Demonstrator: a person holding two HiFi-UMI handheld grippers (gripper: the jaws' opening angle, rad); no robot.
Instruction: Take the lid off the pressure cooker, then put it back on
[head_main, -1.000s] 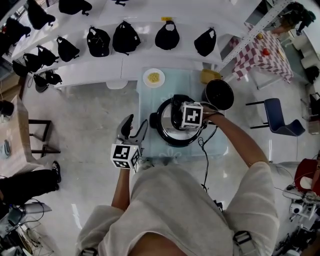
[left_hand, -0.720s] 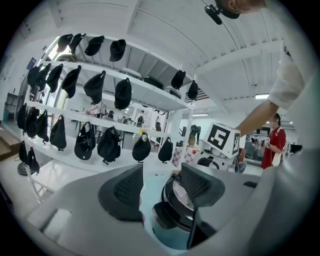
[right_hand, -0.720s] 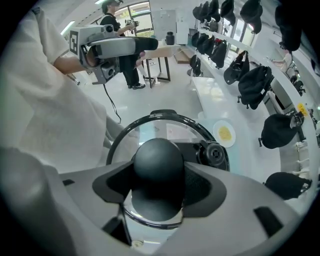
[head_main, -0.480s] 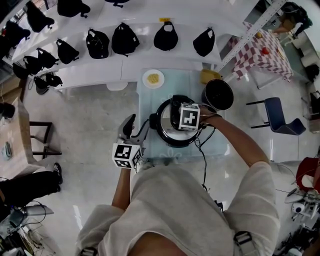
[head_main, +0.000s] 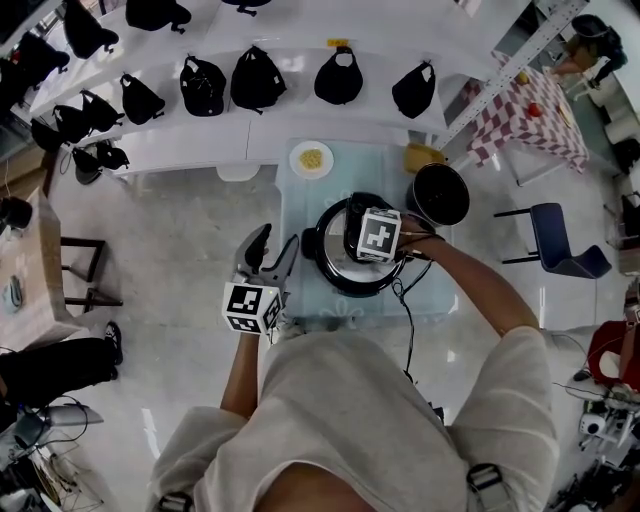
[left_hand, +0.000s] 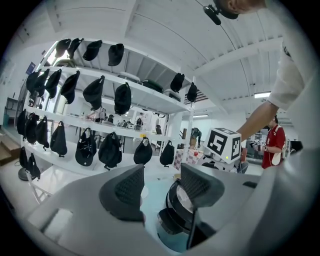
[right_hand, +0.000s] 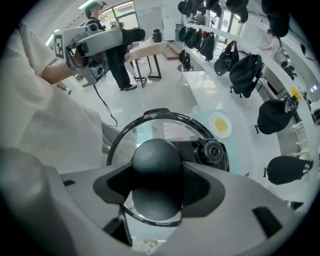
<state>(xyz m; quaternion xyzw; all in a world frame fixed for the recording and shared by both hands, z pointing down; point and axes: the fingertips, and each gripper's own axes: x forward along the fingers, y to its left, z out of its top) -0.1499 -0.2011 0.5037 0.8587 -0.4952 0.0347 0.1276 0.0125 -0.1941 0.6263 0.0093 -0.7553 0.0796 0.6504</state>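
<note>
The black pressure cooker stands on a pale blue table. My right gripper points straight down over it, its marker cube hiding most of the lid. In the right gripper view the glass lid with its black rim fills the middle, and my right gripper is shut on the round black knob, a pad against each side. My left gripper hangs off the table's left edge, open and empty. The left gripper faces the cooker from the side.
A plate of yellow food and a yellow object sit at the table's far end, beside a black pot. A cable hangs off the front. Shelves of black caps lie beyond, a blue chair to the right.
The right gripper's cube has turned slightly on the knob. The left gripper has kept its place.
</note>
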